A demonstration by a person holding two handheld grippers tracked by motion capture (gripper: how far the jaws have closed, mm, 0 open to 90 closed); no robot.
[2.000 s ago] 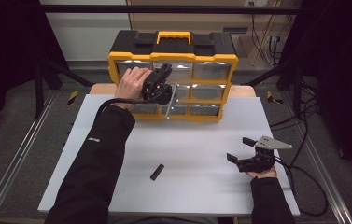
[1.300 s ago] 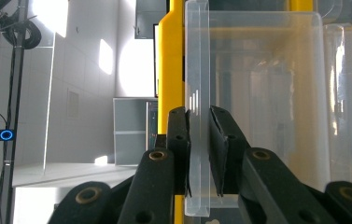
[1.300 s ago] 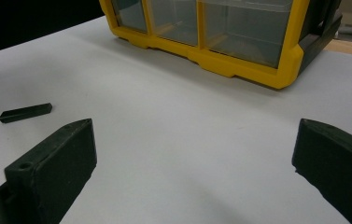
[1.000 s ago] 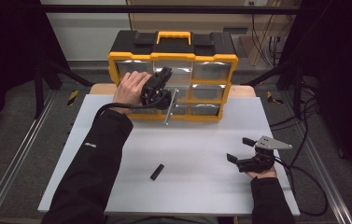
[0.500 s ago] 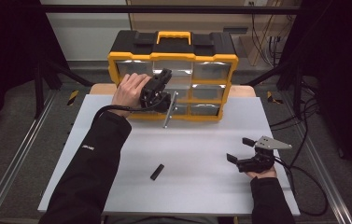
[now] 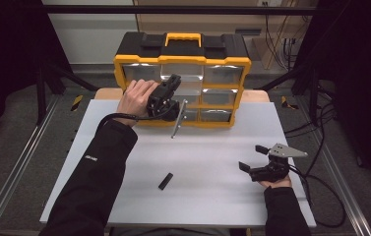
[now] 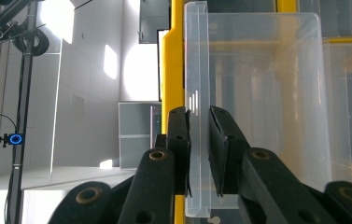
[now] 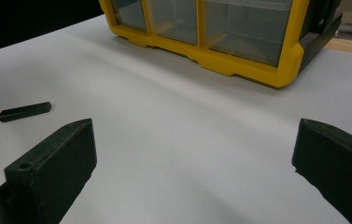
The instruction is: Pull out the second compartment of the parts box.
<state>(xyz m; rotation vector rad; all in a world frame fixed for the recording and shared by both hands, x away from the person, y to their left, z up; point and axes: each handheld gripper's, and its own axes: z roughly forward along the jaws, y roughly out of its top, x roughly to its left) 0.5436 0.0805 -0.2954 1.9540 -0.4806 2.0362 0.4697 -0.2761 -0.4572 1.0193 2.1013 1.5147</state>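
clear plastic drawer [image 7: 201, 121] sits partly pulled out of the yellow organiser [image 6: 183, 59] at the table's [image 6: 212, 196] far edge, and our left gripper [image 7: 200, 154] pinches its front wall. our right gripper [image 6: 253, 157] rests wide open on the table, holding nothing, well apart from a small black bar [image 6: 165, 181].

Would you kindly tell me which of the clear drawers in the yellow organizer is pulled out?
The lower middle drawer, whose front the left gripper clamps: it juts over the table, while the other drawers sit flush in the organizer.
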